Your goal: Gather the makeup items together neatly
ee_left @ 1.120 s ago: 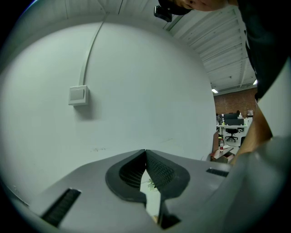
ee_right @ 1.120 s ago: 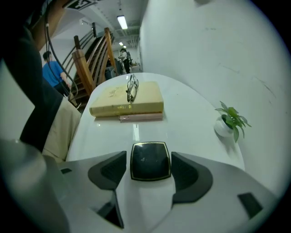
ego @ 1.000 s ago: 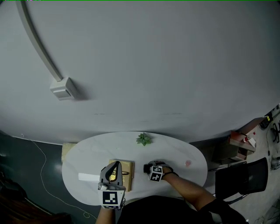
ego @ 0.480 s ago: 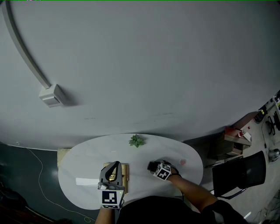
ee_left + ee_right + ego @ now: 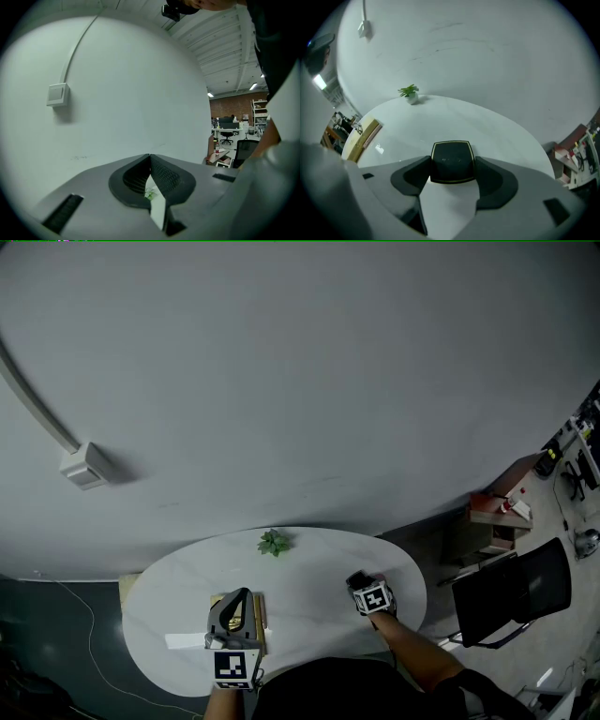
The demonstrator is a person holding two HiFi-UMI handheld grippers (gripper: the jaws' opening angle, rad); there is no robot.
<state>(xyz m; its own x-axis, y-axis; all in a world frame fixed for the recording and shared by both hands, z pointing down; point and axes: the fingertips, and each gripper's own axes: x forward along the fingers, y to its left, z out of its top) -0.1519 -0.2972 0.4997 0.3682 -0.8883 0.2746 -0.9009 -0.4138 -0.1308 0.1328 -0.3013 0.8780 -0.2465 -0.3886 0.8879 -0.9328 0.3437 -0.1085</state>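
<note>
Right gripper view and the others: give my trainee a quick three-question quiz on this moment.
1. True or false: the right gripper is shut on a black compact.
2. The left gripper's jaws are: A) wide apart, B) together, C) on a brush.
3. Fill in: the plant stands at the table's ___ edge, by the wall.
Key: 1 true; 2 B; 3 far.

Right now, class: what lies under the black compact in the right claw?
Only bare white tabletop shows around the black compact; the patch directly beneath is covered by it and the right claw.
</note>
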